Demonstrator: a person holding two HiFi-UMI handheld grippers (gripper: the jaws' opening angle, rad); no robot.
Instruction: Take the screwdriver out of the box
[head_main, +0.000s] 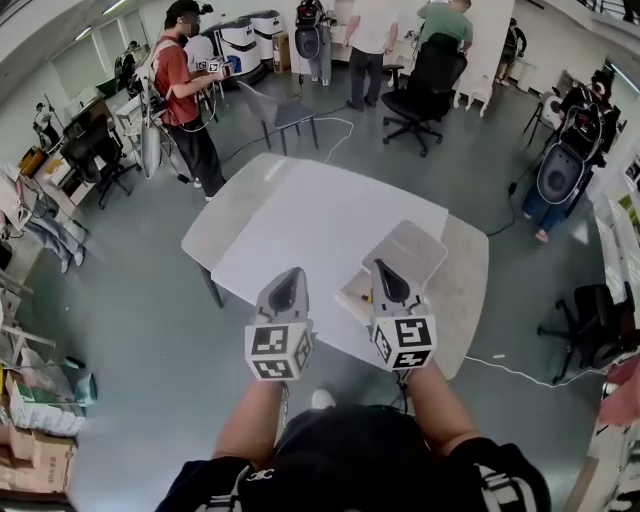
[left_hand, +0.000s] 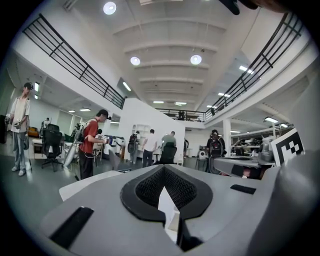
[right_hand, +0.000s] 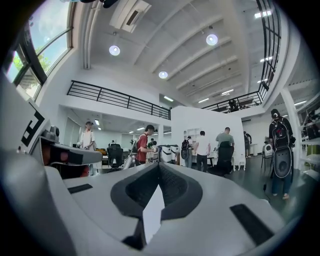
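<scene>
A white table (head_main: 300, 215) stands just ahead of me. Near its front right edge lies a small pale box (head_main: 353, 293) with its lid (head_main: 412, 247) swung open behind it. Something small and yellow (head_main: 366, 297) shows inside; it is too small to tell whether it is the screwdriver. My right gripper (head_main: 386, 268) hangs level over the box and hides part of it. My left gripper (head_main: 288, 276) is level over the bare tabletop to the box's left. In the left gripper view (left_hand: 163, 168) and the right gripper view (right_hand: 159, 165) the jaws meet, with nothing held.
A person in a red shirt (head_main: 182, 85) stands beyond the table's far left. A grey chair (head_main: 280, 108) and a black office chair (head_main: 430, 80) stand behind the table, with more people at the back. A white cable (head_main: 520, 372) runs across the floor at the right.
</scene>
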